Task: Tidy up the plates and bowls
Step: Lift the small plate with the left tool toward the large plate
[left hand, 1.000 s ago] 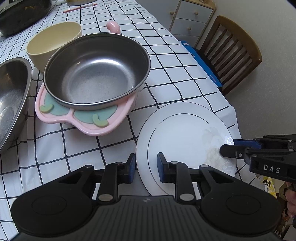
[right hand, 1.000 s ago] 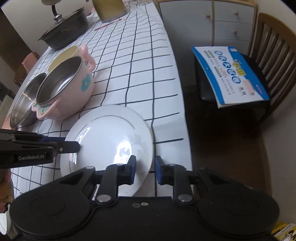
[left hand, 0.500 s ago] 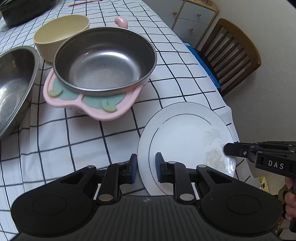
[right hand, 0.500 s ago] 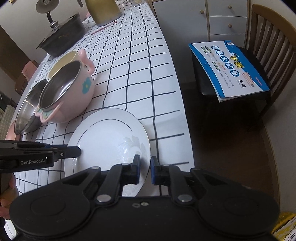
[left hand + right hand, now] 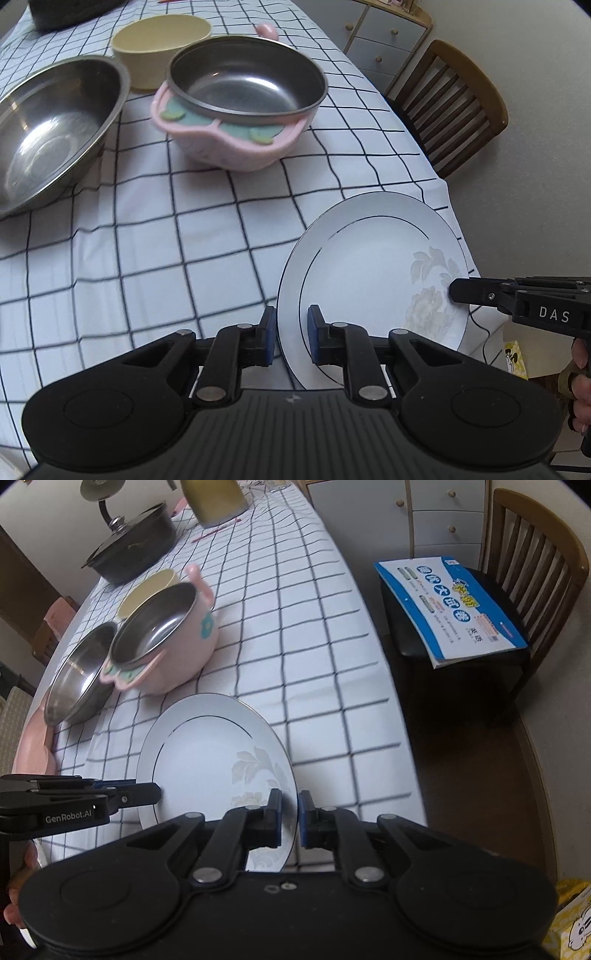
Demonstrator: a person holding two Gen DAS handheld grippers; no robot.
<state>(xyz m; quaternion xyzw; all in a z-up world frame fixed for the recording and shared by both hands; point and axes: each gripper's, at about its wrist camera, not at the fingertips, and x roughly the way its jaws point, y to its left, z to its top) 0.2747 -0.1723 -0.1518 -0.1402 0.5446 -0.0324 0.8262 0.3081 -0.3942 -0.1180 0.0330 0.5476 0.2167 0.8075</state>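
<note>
The white plate (image 5: 373, 273) hung at the table's (image 5: 155, 236) near right corner, partly past its edge. I had the left gripper (image 5: 291, 338) and right gripper (image 5: 290, 818) clamped on opposite rims. Carrying step, I judged; next, level transport onto the table.

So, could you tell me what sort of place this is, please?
Most likely a home dining room: a table with a checked tablecloth bearing a lidded black pot, wooden dining chairs beside it, and a white drawer cabinet behind.
</note>
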